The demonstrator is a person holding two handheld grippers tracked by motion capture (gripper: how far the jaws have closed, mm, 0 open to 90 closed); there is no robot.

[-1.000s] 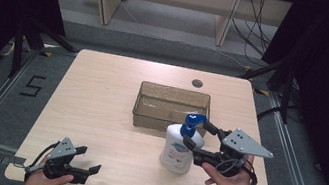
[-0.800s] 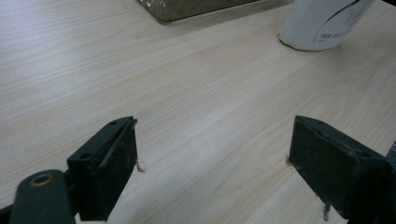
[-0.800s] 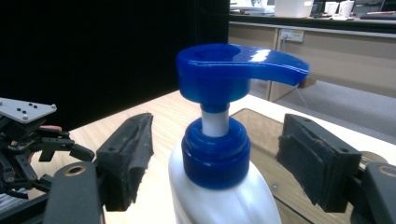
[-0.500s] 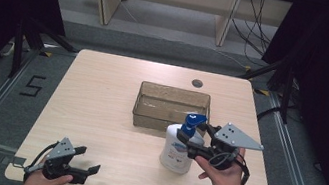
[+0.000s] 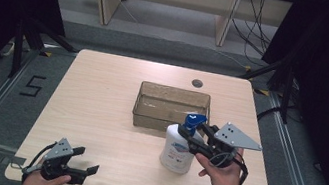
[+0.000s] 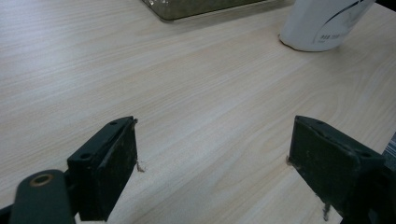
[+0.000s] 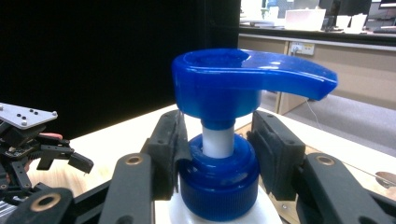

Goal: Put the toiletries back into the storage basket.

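High view: a white pump bottle (image 5: 178, 150) with a blue pump head (image 5: 194, 121) stands upright on the wooden table (image 5: 100, 102), just in front of a clear rectangular bin (image 5: 171, 108). Right gripper (image 5: 191, 136) has its jaws pinching the bottle's blue collar (image 7: 218, 184). Left gripper (image 5: 83, 169) rests near the table's front left edge, jaws spread wide over bare wood.
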